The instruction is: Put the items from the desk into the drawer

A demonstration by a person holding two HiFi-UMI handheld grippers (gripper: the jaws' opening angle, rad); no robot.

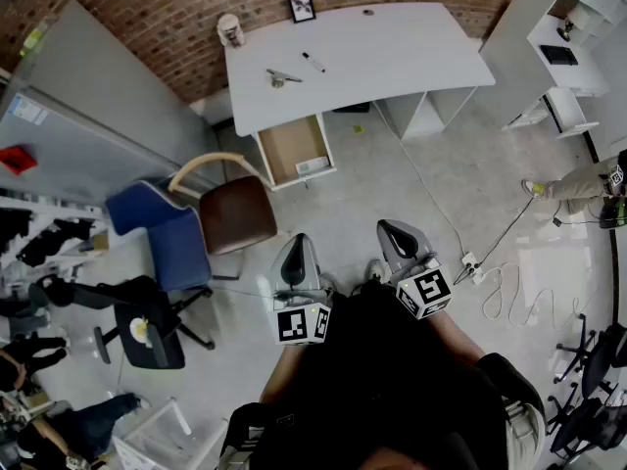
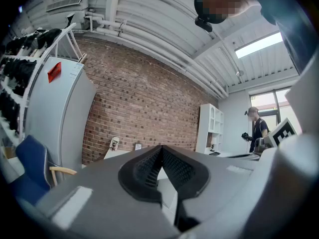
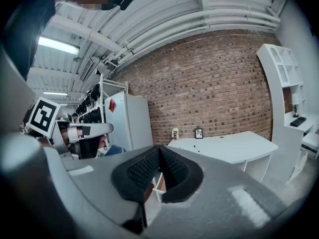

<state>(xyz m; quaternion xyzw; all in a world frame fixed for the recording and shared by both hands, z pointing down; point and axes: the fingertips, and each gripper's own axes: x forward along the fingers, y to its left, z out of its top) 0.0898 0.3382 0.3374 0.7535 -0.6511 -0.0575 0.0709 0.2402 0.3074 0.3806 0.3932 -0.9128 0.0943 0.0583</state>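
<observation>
The white desk stands far ahead against the brick wall. On it are a pale cup, a small picture frame, a black marker and a metallic tool. Its wooden drawer is pulled open below the desk's left part, with a white item inside. My left gripper and right gripper are held close to my body, well short of the desk. Both are shut and hold nothing. The right gripper view shows the desk, cup and frame beyond the touching pads.
A brown chair and a blue chair stand between me and the drawer. A black office chair is at the left and a grey cabinet behind it. Cables and a power strip lie on the floor. A person stands at the right.
</observation>
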